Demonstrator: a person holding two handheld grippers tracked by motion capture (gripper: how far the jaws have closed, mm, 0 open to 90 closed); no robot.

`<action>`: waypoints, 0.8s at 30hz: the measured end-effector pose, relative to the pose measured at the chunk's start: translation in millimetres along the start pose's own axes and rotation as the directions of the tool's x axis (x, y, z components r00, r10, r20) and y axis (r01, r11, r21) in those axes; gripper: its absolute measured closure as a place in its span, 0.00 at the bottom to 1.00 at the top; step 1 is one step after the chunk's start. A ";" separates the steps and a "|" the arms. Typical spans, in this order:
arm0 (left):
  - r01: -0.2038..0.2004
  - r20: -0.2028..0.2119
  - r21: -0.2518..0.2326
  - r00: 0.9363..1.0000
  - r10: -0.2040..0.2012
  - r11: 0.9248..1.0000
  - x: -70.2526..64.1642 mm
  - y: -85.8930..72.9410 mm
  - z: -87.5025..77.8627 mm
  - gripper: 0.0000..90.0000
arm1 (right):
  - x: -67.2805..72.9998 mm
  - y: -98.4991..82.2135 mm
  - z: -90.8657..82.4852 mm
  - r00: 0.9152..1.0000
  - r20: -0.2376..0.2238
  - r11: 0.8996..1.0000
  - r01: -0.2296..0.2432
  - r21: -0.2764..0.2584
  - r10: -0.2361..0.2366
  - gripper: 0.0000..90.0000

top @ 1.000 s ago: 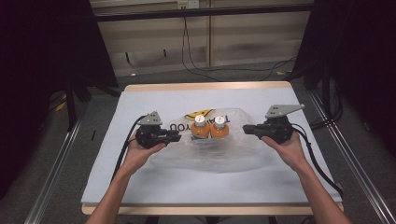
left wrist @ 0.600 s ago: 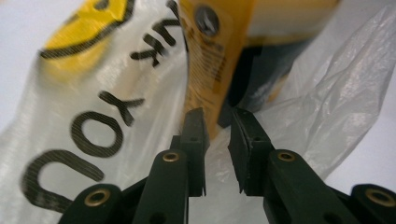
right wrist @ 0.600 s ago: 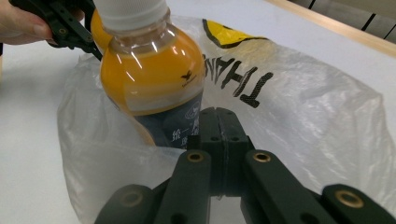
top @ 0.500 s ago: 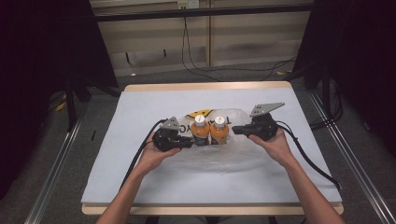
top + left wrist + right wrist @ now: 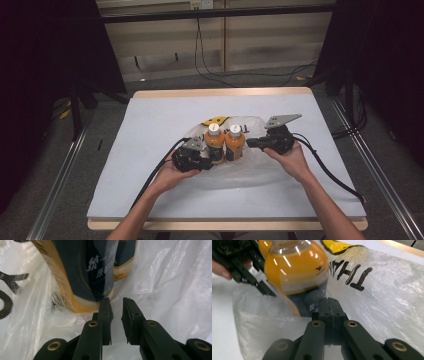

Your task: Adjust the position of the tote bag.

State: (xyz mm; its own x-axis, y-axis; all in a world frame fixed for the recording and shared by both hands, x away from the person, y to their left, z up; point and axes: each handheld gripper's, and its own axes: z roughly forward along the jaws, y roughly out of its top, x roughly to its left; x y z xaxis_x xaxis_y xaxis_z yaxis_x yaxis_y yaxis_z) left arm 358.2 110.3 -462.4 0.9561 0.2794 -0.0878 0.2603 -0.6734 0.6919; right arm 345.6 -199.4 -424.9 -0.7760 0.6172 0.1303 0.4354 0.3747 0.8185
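Two orange drink bottles with white caps, the left one (image 5: 215,143) and the right one (image 5: 235,142), stand side by side on a clear plastic bag (image 5: 260,170) printed with black letters. My left gripper (image 5: 209,161) rests low against the left bottle's base. In the left gripper view its jaws (image 5: 116,301) stand a narrow gap apart with nothing gripped, just before the dark-labelled bottle (image 5: 85,270). My right gripper (image 5: 248,142) points at the right bottle. Its jaws (image 5: 329,300) are shut, with bag film (image 5: 387,302) at the tips; whether film is pinched I cannot tell.
The white-covered table (image 5: 150,125) has a wooden rim, with dark floor and rails on both sides. A yellow print (image 5: 215,120) on the bag lies behind the bottles. Cables trail from both grippers toward the near edge. The left gripper (image 5: 249,272) appears beyond the bottle (image 5: 297,267).
Both hands have come inward and lower toward the bottles: the left gripper moved right to the left bottle's base, the right gripper moved left toward the right bottle.
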 end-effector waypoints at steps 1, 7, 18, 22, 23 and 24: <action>0.001 -0.001 0.010 1.000 -0.001 1.000 -0.1 -1.0 1.9 0.86 | -0.5 -0.1 1.0 1.000 -0.002 1.000 -0.004 -0.006 0.003 1.00; 0.004 -0.002 0.030 1.000 -0.004 1.000 1.4 -3.2 3.2 0.86 | -1.7 -8.5 19.2 1.000 -0.003 0.998 -0.020 0.061 0.021 0.99; 0.015 -0.130 0.048 0.991 -0.008 0.999 19.8 -10.1 -16.1 0.85 | -12.9 -11.9 34.8 0.999 0.044 0.991 -0.004 0.130 -0.001 0.99; 0.035 -0.169 0.067 0.985 -0.023 0.997 26.7 -15.8 -18.3 0.85 | -17.9 -22.0 42.8 0.996 0.080 0.970 0.015 0.244 -0.036 1.00; 0.023 -0.175 0.088 0.985 -0.007 0.996 29.0 -17.1 -19.4 0.85 | -17.4 -24.7 46.3 0.993 0.090 0.959 0.046 0.281 -0.074 1.00; 0.020 -0.177 0.090 0.984 -0.004 0.996 30.2 -18.2 -19.5 0.85 | -16.3 -25.6 47.0 0.993 0.091 0.956 0.049 0.288 -0.078 1.00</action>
State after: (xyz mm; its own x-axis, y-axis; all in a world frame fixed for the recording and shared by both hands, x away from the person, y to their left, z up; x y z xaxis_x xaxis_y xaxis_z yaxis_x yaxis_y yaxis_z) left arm 379.7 144.4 -463.7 0.9161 0.3992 0.0379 0.2907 -0.7262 0.6230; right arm 368.6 -186.5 -474.2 -0.7626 0.6467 0.0143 0.5104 0.5879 0.6276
